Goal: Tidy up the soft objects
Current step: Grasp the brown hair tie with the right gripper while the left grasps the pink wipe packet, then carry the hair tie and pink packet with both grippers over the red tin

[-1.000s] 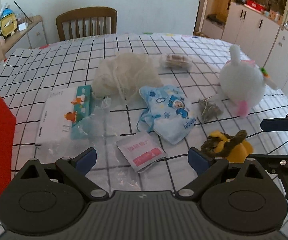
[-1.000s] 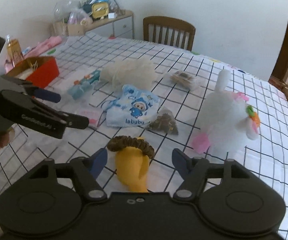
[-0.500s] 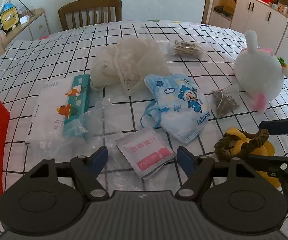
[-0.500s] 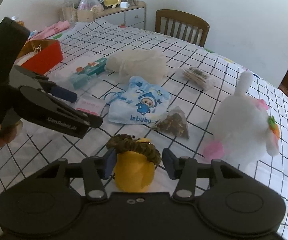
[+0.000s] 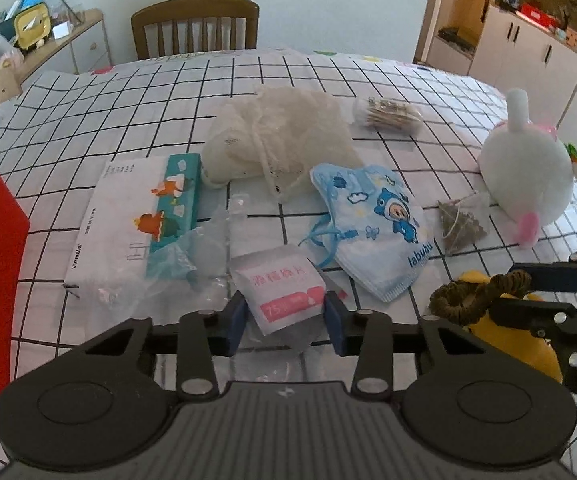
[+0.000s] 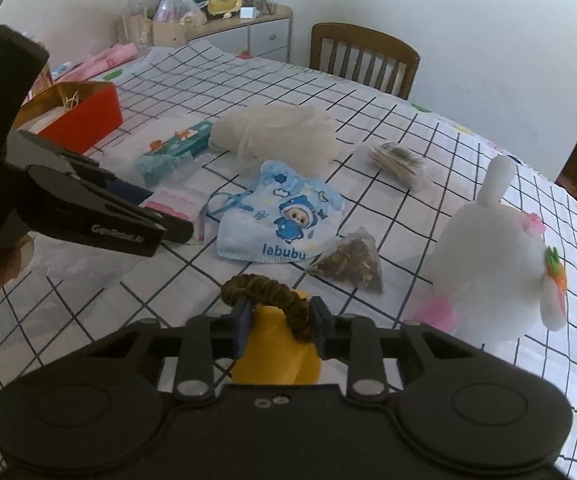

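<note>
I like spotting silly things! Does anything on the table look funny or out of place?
Yes: a brown scrunchie sits looped around the top of a yellow soft toy, like a headband, between the right gripper fingers. Also, crinkled clear plastic wrap lies loose beside the tissue pack.

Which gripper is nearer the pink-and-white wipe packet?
Left. The left gripper straddles the pink-and-white wipe packet; the right gripper is off to its right, around the yellow toy.

A white-and-pink wipe packet [image 5: 284, 286] lies flat beside a blue mask [image 5: 372, 228]; brown scrunchie [image 6: 268, 294] tops a yellow toy [image 6: 278, 356].
</note>
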